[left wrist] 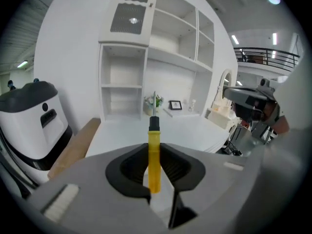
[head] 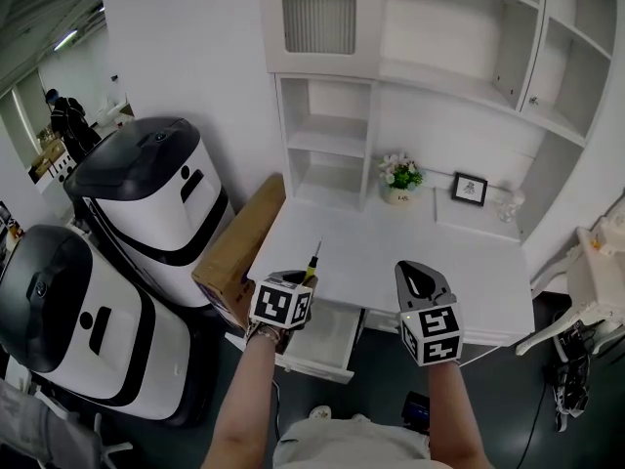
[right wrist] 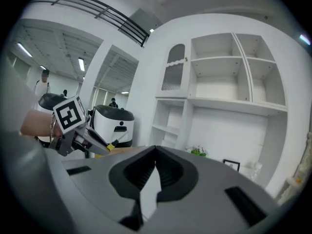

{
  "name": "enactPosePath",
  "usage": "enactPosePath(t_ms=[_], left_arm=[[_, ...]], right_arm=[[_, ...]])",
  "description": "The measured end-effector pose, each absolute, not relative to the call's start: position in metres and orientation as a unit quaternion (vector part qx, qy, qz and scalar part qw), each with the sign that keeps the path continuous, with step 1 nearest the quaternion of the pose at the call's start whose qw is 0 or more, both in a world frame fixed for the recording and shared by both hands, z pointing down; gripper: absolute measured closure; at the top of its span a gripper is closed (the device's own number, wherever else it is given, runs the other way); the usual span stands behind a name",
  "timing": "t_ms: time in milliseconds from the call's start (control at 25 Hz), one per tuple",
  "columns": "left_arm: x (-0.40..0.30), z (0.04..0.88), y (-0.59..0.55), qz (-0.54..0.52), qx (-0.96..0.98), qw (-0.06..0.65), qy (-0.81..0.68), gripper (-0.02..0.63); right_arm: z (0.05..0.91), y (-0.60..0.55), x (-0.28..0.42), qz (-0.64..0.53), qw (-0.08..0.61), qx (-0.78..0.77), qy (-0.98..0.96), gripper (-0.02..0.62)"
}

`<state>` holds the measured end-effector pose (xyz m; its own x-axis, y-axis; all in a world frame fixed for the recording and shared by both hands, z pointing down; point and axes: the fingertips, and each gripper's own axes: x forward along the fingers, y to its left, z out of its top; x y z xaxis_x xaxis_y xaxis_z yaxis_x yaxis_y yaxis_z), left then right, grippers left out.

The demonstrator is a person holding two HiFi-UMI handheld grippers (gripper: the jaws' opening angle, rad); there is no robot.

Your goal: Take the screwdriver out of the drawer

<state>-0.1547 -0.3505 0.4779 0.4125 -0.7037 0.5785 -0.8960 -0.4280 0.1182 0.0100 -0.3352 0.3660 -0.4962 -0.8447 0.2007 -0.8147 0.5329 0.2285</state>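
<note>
A white desk (head: 391, 252) with a tall shelving hutch is shown against a white wall. A small flower pot (head: 399, 176) and a picture frame (head: 470, 188) are set at the back of the desk. A cardboard box (head: 239, 247) and two rounded white-and-black machines (head: 156, 203) are placed to its left. Below the desk's front left edge a drawer (head: 327, 345) is pulled open, and nothing can be made out inside it.

The screwdriver (left wrist: 154, 160) is held in the left gripper (head: 301, 283), clear of the drawer and above the desk's front edge. The jaws are drawn narrow and pressed on the yellow handle from both sides. The handle is laid lengthwise between the pads, so that the black collar and thin metal shaft are left projecting past the tips. The right gripper (right wrist: 156, 152) is raised beside it over the desk front; its jaws are brought together and nothing is carried between them.

The tool is judged to be light and stiff. Its smooth plastic handle is likely to be somewhat slippery, so a pivot in the pinch could be expected if it were taken near one end. The handle's middle is the sound place for a hold, and the grip appears to be placed about there.

The long axis is lined up with the left gripper's own pointing direction. The tip is directed away from the person, up towards the hutch shelves, and the butt of the handle is turned back towards the gripper body.
</note>
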Motion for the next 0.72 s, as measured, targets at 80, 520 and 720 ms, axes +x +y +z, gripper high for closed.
enactPosePath(t_ms=[80,520,720], left_arm=[[-0.154,0.454,-0.353,0.206,0.819,0.185,-0.502,0.526],[-0.161,0.336,-0.352,0.08,0.823,0.042,-0.561,0.526],[-0.166,0.288,-0.346,0.04,0.817,-0.033,-0.574,0.526]], right_arm=[[0.355,-0.333,0.009,-0.06,0.137,0.48,-0.865,0.589],[0.289,-0.319,0.012,-0.111,0.08,0.491,-0.86,0.589],[0.259,-0.315,0.016,-0.134,0.055,0.494,-0.857,0.589]])
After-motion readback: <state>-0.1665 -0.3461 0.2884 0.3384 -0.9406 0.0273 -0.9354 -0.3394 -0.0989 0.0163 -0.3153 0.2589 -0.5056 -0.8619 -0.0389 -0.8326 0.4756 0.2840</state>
